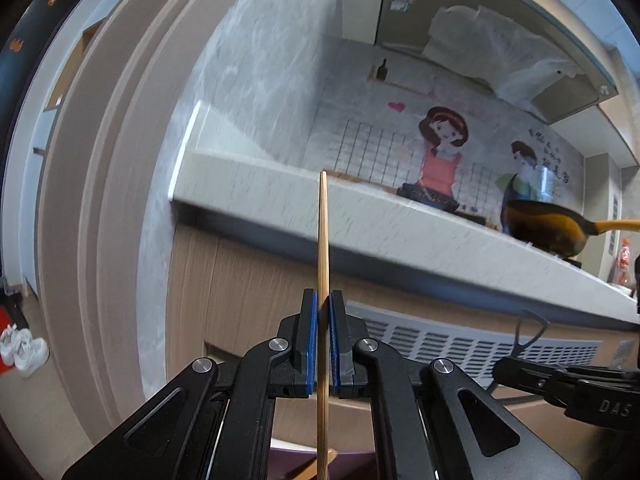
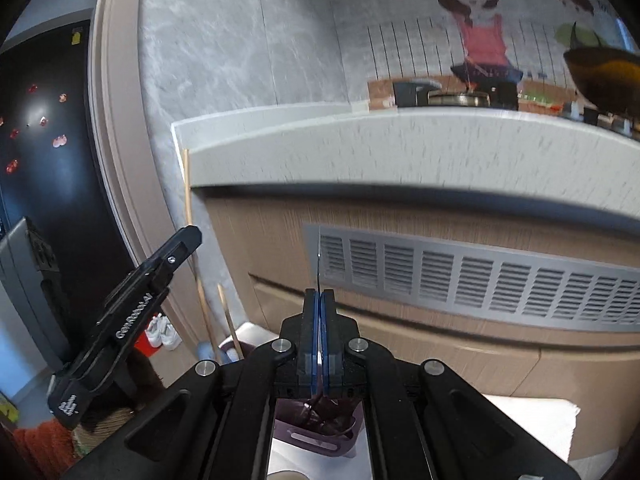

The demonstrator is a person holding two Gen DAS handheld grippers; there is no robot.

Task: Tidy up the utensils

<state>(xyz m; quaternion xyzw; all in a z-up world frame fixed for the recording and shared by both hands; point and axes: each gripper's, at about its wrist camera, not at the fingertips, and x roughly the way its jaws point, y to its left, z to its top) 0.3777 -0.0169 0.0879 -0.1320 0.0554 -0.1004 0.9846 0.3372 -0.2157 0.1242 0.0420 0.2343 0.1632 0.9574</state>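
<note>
We face a pale speckled tabletop (image 2: 400,152) with a wood-grain cabinet front (image 2: 400,220) below it, set with a grey louvred vent (image 2: 480,280). Behind, the wall carries grey marbled panels (image 1: 260,80) and a cartoon mural of a girl (image 1: 440,148) on white tiles. A range hood (image 1: 500,32) hangs above. To the left we see a beige door frame (image 1: 100,200), a dark fridge door (image 2: 48,120) with stickers, and white shoes (image 1: 24,350) on the floor.

Soft, even daylight fills both views. The countertop edge (image 2: 400,148) smears with motion blur, glare spots the black fridge door (image 2: 44,120), and fisheye bending darkens the corners.
</note>
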